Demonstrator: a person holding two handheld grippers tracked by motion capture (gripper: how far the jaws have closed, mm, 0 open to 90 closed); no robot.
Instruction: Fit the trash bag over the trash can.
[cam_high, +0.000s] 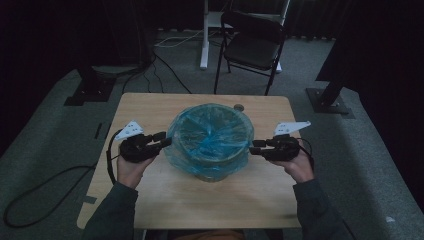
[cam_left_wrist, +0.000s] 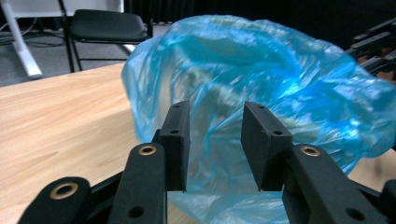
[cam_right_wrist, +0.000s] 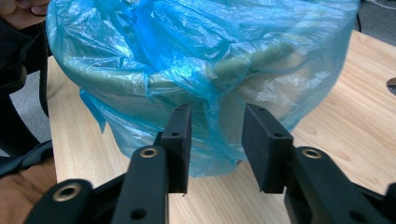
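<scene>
A round bin lined with a blue plastic bag (cam_high: 210, 137) stands at the middle of the wooden table (cam_high: 150, 107). The bag's edge is folded down over the rim and hangs loose around the outside. My left gripper (cam_high: 166, 142) is at the bin's left side, open, its jaws close to the blue plastic bag (cam_left_wrist: 261, 79). My right gripper (cam_high: 252, 147) is at the bin's right side, also open, with the hanging blue plastic bag (cam_right_wrist: 201, 60) just beyond its jaws. Neither gripper holds anything.
A black folding chair (cam_high: 252, 45) stands behind the table, beside a white table leg (cam_high: 204, 35). Cables run over the grey carpet at the left. A small round hole (cam_high: 239, 107) lies near the table's far edge.
</scene>
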